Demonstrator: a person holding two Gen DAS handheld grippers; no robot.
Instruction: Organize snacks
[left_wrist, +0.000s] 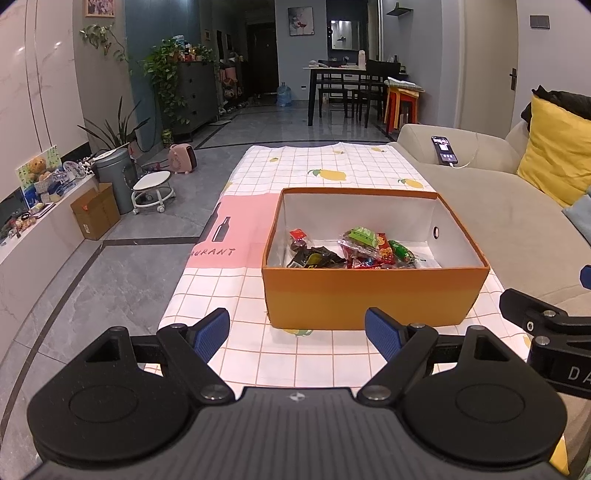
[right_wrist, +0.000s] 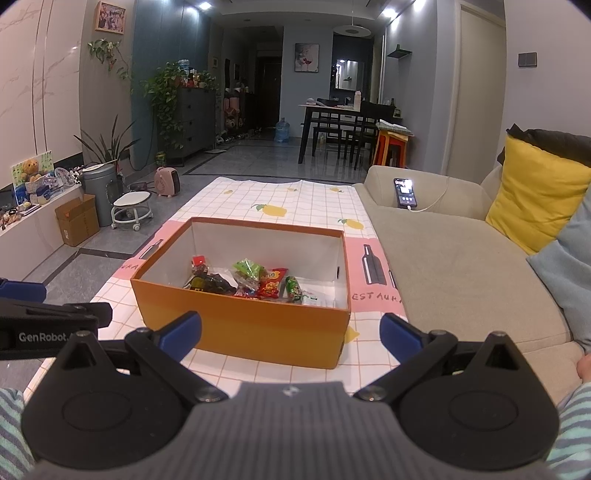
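Straight ahead of you — orange box (left_wrist: 373, 295) on the table, snacks (left_wrist: 354, 249) piled inside | long side faces you | left gripper (left_wrist: 297, 334) and right gripper (right_wrist: 290, 334) both spread wide, holding nothing — about equally near.

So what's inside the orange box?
The orange box holds snack packets: green, red and dark wrappers piled together. Its near wall hides the floor's front part, and anything under the pile.

The near wall of the orange box (left_wrist: 373, 295) hides the lower part of my snack packets (left_wrist: 354, 251). My right gripper (left_wrist: 554, 332) is cut off at the frame's right edge.
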